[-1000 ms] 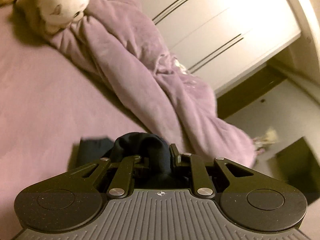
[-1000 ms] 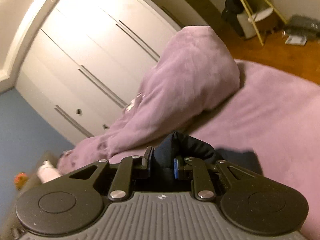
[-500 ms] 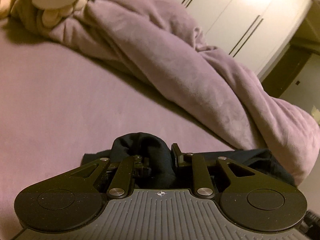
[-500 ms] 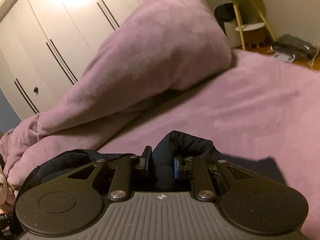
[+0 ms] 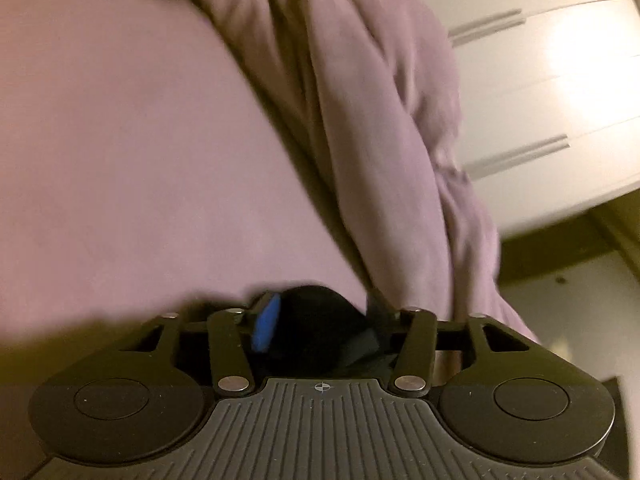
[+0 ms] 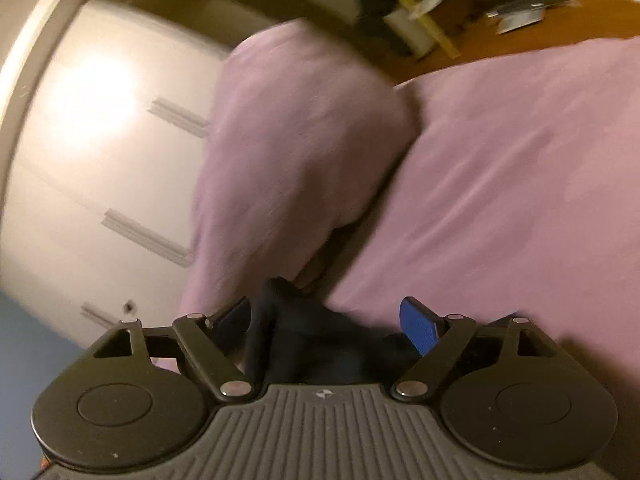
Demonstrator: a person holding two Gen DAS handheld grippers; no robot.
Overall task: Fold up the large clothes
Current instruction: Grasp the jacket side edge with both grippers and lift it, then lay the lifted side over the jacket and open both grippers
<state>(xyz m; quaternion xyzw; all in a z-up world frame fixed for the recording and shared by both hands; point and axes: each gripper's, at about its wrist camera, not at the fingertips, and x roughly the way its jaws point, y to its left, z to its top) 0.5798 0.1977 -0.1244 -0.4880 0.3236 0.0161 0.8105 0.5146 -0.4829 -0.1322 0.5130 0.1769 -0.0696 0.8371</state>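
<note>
A dark navy garment lies bunched between the fingers of my left gripper, just above the purple bed sheet. The left jaws stand apart, the blue pad showing, with cloth still between them. In the right wrist view the same garment sits between the fingers of my right gripper. Those jaws stand wide apart, and the blue pad is clear of the cloth. Both views are motion-blurred.
A rumpled purple duvet lies along the bed, also in the right wrist view. White wardrobe doors stand behind it. A yellow-legged side table and clutter sit on the wooden floor beyond the bed.
Both grippers have opened: the jaws that pinched the dark garment now stand apart. Both cameras have swung and tilted, blurring the views.
</note>
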